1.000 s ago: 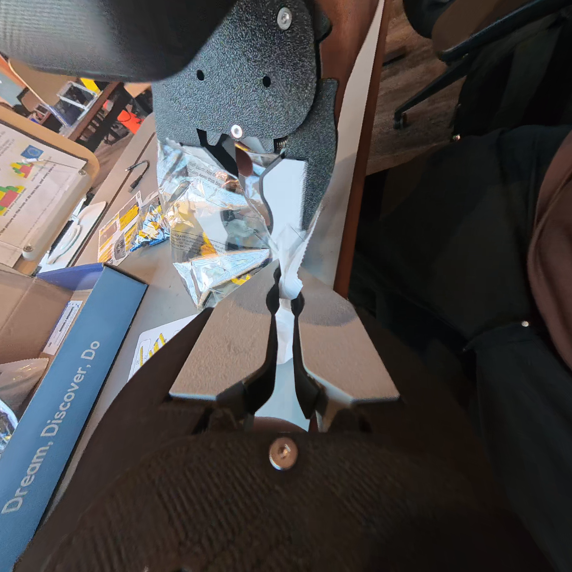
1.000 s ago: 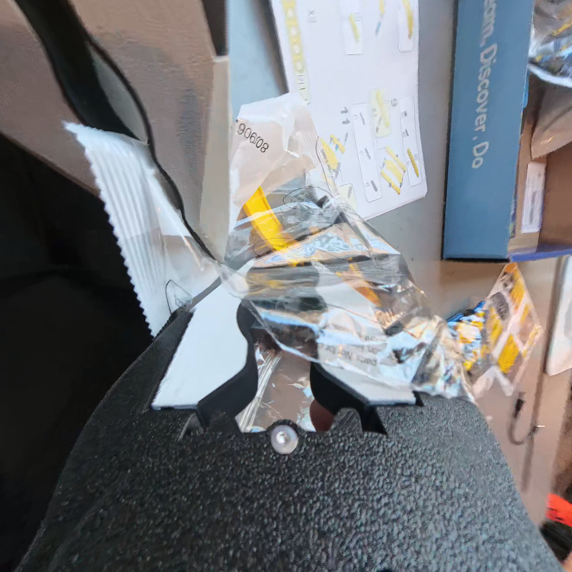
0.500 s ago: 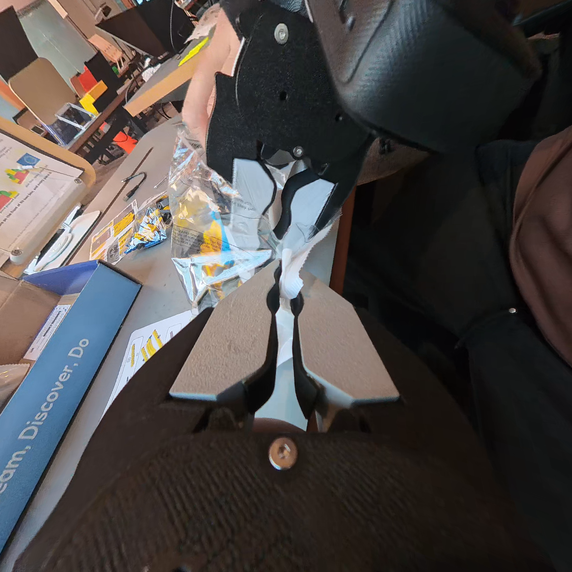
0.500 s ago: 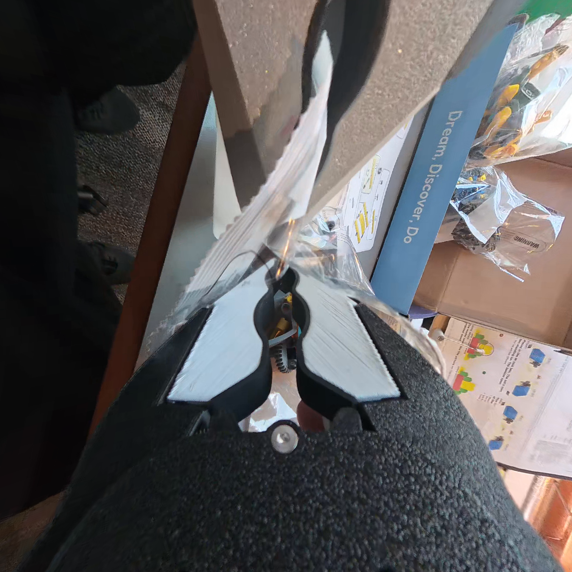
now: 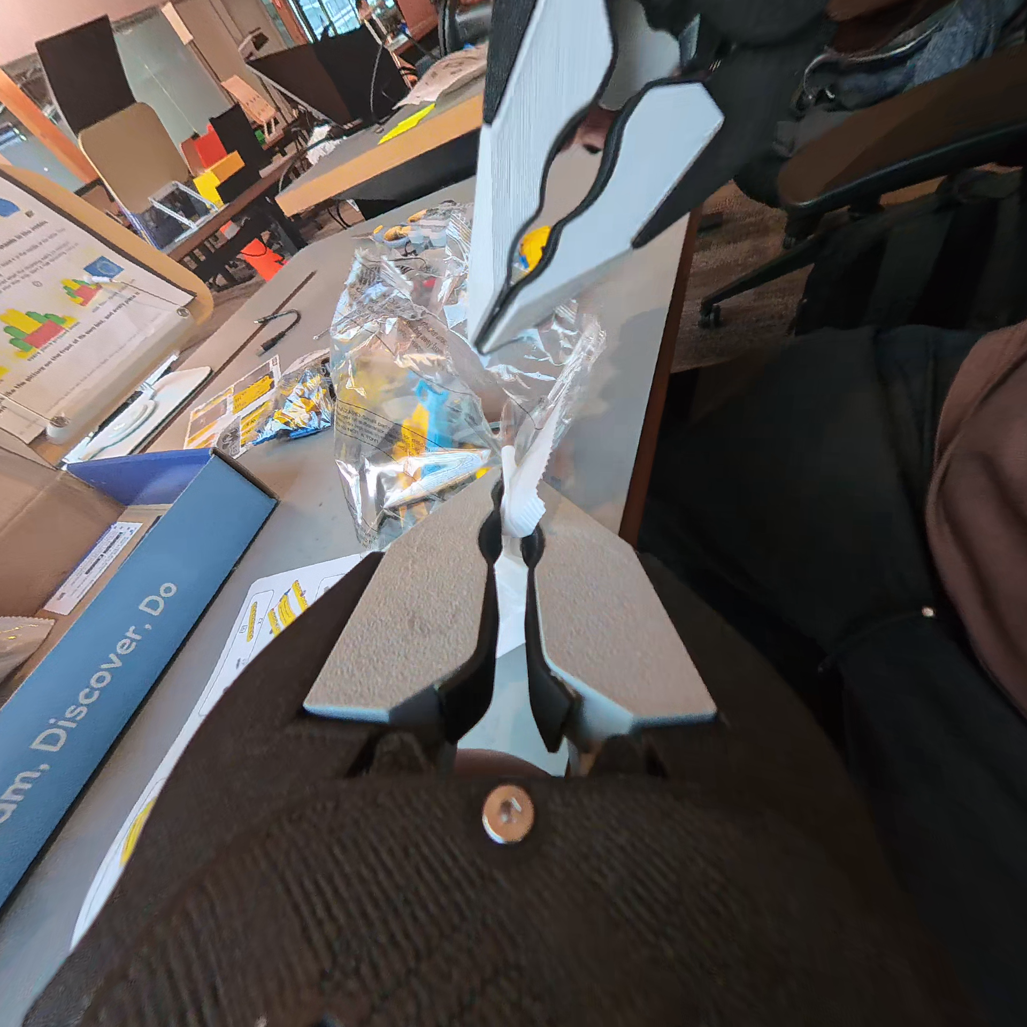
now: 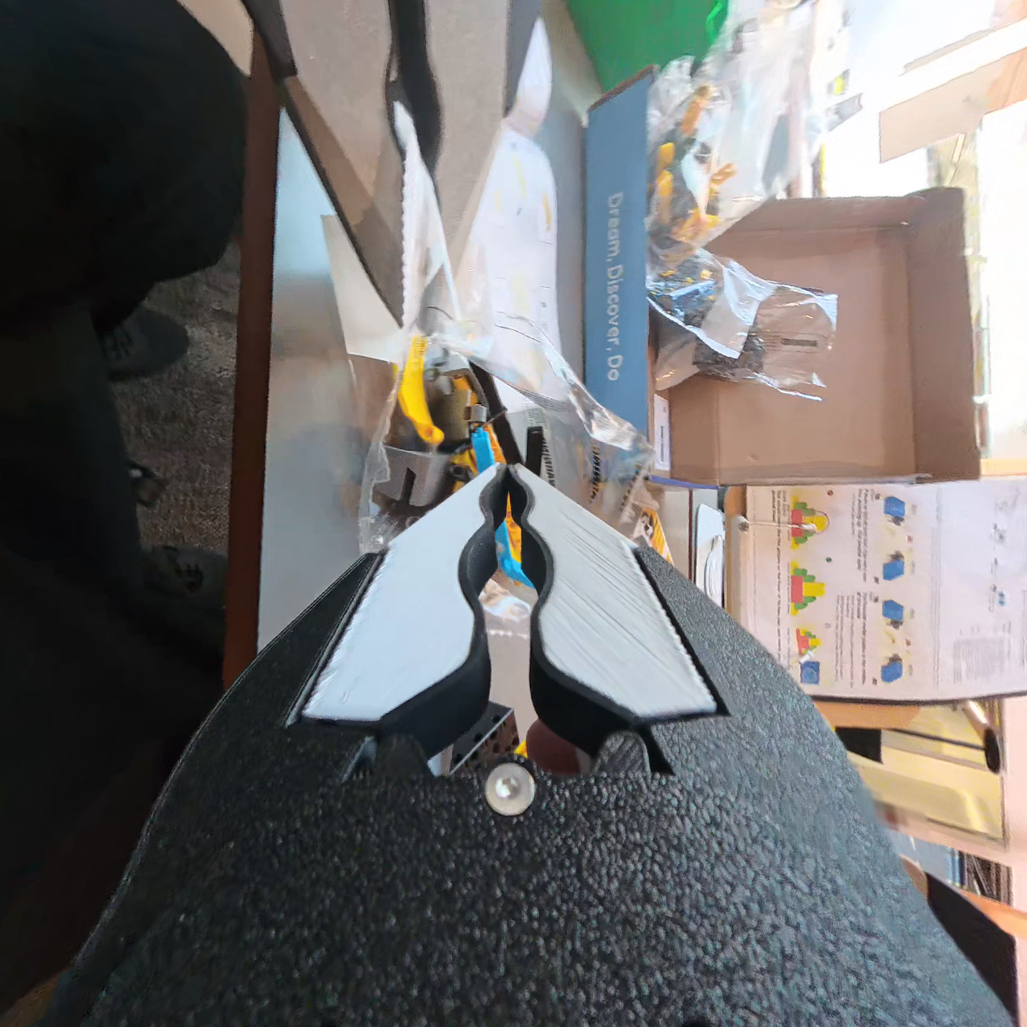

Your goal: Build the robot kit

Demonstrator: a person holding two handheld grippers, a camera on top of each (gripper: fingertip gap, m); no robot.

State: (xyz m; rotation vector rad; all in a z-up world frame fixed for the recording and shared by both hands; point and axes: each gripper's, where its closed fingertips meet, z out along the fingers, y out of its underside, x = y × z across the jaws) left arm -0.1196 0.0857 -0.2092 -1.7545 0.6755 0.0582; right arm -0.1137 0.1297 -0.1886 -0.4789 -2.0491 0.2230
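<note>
A clear plastic bag (image 5: 400, 400) of yellow, blue and grey toy parts hangs over the grey table (image 5: 300, 483) near its edge. My left gripper (image 5: 508, 492) is shut on the bag's white serrated edge strip (image 5: 522, 478). My right gripper (image 6: 507, 472) is shut on the bag's film higher up; it shows in the left wrist view (image 5: 483, 344) coming down from above. In the right wrist view the bag (image 6: 433, 422) stretches from my right gripper to the left gripper's fingers (image 6: 355, 139), which hold the strip (image 6: 414, 222).
A blue box (image 5: 139, 583) lies left of the bag, and a printed leaflet (image 5: 267, 611) lies under my left gripper. A cardboard box (image 6: 806, 344) holds more bags of parts (image 6: 722, 311). An instruction board (image 5: 66, 311) and a small crumpled bag (image 5: 294, 400) lie behind. The table's wooden edge (image 5: 650, 417) and a seated person's legs (image 5: 833, 500) are at right. Tip to tip, the grippers are about 6 cm apart.
My right gripper has swung up and away from the left one, turning as it went, and the bag now hangs stretched between them. The left gripper has kept hold of the white strip.
</note>
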